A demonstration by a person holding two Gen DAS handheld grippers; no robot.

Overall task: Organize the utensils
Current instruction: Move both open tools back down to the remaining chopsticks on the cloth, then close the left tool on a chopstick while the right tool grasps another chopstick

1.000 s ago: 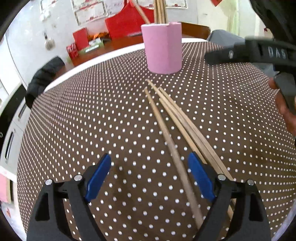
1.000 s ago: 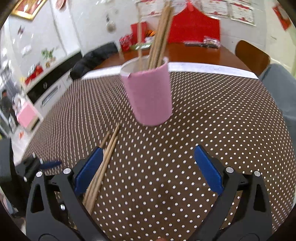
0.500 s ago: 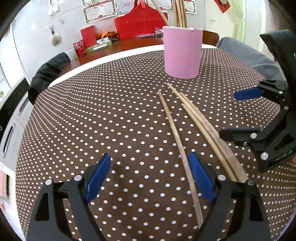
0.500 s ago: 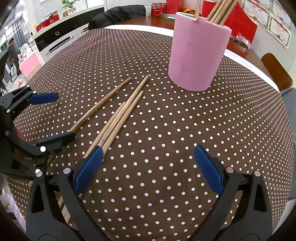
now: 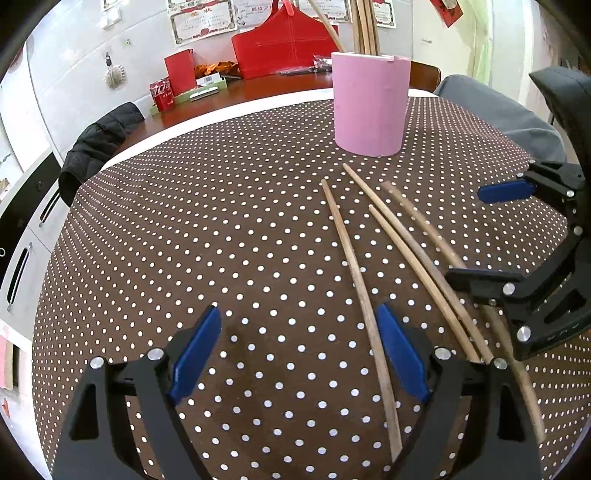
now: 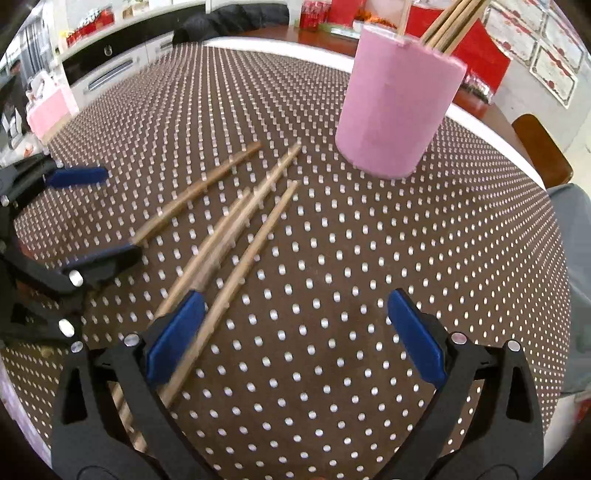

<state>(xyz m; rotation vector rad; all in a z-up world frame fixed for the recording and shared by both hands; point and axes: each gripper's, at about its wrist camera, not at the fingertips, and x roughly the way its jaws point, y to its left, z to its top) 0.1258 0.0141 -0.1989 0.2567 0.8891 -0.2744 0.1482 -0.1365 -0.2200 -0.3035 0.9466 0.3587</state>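
- Brown cloth with white dots (image 5: 221,240) is covering the round table we are working over, and four loose wooden chopsticks are lying on it in front of a pink cup (image 5: 369,107).
- We are seeing the pink cup standing upright at the far side of the cloth, with several more chopsticks (image 5: 364,26) standing in it and leaning out over its rim.
- We are holding our left gripper (image 5: 299,354) low over the cloth with its blue pads spread wide and nothing between them but dotted fabric.
- We are finding one chopstick (image 5: 354,280) lying apart from the others; in the left wrist view its near part is passing just inside the right blue pad (image 5: 400,354), though we cannot tell whether pad and stick are touching.
- We are seeing two chopsticks (image 5: 413,258) lying side by side, almost touching, just beyond that single one.
- We are seeing the fourth chopstick (image 5: 424,225) lying furthest to the right, with its near part running under the lower finger of our right gripper (image 5: 491,236).
- We are keeping the right gripper spread wide too; in its own view the fourth chopstick (image 6: 236,273) is lying just inside the left blue pad (image 6: 173,336), and the rest of the gap is bare cloth.
- We are noticing blur across the right wrist view, so fine contact there is something we cannot judge.
- We are also seeing a red bag (image 5: 284,48) and a black jacket (image 5: 96,147) beyond the table.
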